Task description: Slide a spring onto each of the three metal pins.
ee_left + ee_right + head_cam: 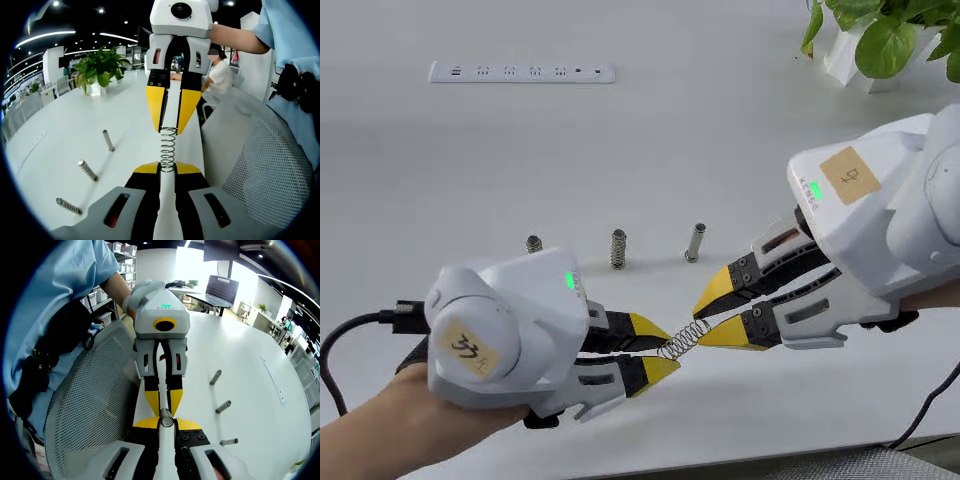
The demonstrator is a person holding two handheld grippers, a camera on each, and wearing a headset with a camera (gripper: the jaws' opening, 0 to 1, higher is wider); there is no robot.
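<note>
Progress appears to stand at two of three: on the white workbench (720,150), the short metal pin at far left (533,243) and the middle metal pin (618,248) each wear a coil, while the smooth bare metal pin (695,242) waits. The thin silver coil spring (684,339) hangs in the air near it, spanning the white, yellow-tipped left gripper (665,350) and right gripper (705,327), each clamped on one end (a hand-over, I judge). Count: three pins, three springs, two grippers.
</note>
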